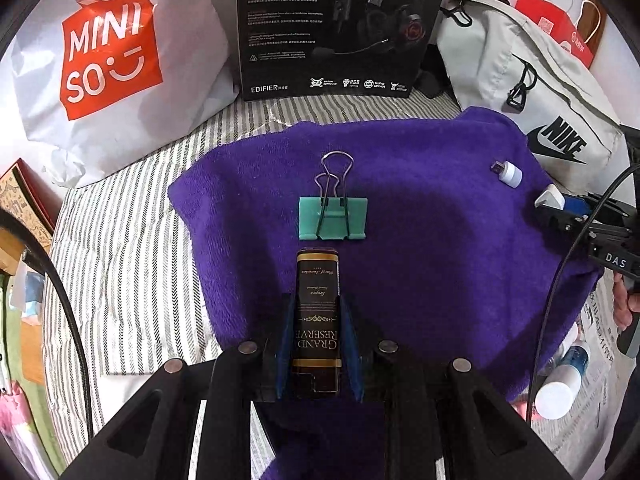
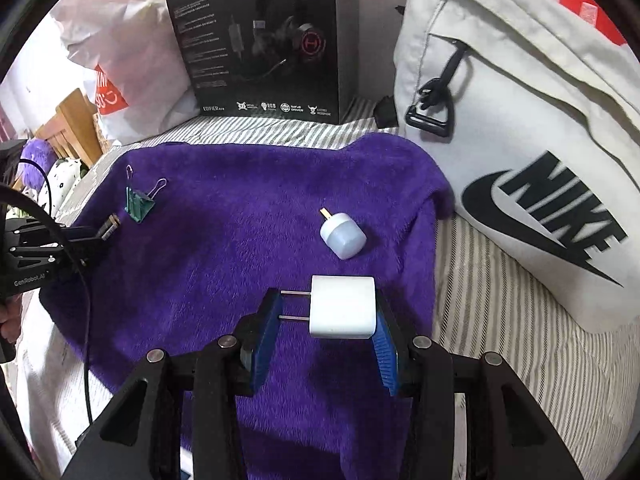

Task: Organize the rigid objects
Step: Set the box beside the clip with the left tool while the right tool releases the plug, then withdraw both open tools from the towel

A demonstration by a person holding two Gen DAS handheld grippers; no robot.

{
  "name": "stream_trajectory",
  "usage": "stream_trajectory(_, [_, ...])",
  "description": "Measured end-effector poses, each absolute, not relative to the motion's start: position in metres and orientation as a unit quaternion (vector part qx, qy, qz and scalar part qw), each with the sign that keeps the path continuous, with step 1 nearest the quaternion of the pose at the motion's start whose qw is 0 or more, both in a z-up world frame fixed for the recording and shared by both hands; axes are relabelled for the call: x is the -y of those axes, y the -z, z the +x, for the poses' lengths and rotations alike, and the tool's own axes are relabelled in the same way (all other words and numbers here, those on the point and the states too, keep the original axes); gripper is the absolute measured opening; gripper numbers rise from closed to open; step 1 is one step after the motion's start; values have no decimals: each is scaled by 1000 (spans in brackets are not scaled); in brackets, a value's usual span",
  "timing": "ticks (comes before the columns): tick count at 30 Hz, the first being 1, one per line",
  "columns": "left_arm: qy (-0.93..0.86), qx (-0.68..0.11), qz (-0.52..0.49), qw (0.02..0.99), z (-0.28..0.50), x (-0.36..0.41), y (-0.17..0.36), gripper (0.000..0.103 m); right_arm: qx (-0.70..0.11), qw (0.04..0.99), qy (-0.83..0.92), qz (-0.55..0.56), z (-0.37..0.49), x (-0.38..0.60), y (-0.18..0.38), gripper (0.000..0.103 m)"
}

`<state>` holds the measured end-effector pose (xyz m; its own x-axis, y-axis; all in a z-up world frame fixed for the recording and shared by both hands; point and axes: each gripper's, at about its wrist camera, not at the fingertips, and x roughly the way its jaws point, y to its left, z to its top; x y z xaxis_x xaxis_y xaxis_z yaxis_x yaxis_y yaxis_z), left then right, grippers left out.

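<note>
My left gripper (image 1: pixel 318 320) is shut on a dark brown "Grand Reserve" tin (image 1: pixel 317 312), held low over the purple towel (image 1: pixel 420 248), its far end just short of a teal binder clip (image 1: pixel 332 220). My right gripper (image 2: pixel 326 320) is shut on a white plug adapter (image 2: pixel 343 307): the prongs touch the left pad and the body the right. A small white USB lamp (image 2: pixel 343 236) lies on the towel (image 2: pixel 240 220) just beyond it. The clip (image 2: pixel 139 204) and the left gripper with the tin (image 2: pixel 109 227) show at the right wrist view's left.
A black Edifier headset box (image 1: pixel 336 28) stands at the back, a white Miniso bag (image 1: pixel 108 60) to its left, a white Nike bag (image 2: pixel 520 152) at right. The towel lies on striped bedding (image 1: pixel 120 260). A white bottle (image 1: pixel 560 388) lies at the right edge.
</note>
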<state>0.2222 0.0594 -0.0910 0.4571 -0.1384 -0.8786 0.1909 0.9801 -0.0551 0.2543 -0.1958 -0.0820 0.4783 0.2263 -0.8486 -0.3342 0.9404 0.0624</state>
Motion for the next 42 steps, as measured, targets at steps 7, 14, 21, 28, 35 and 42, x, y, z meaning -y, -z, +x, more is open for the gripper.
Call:
stream_trajectory(7, [97,-516,38,851,231,-56,95,23,-495,850,-167,-71,270,184,97,44])
stream_trajectory(14, [95,-518,52,848,235,-50,97,23,-493,850,-169,-75,272,182,100,44])
stream_trajectory(21, [85,-518,58,849,232,-45,97,28,-494,849,-171,-73,267,183,98,57])
stream_trajectory(28, [80,-524,76,845,218,-36,97,41,-495,852,-158,-65,246,195,82,59])
stream_trajectory(35, [69,-525,69,846,200,-38,91,42,-478,863,-158,-42,195,217,47,64])
stream_trajectory(42, [63,-496,63,864,148,-44,68,48,-483,863,-148,-24,142,228,47,64])
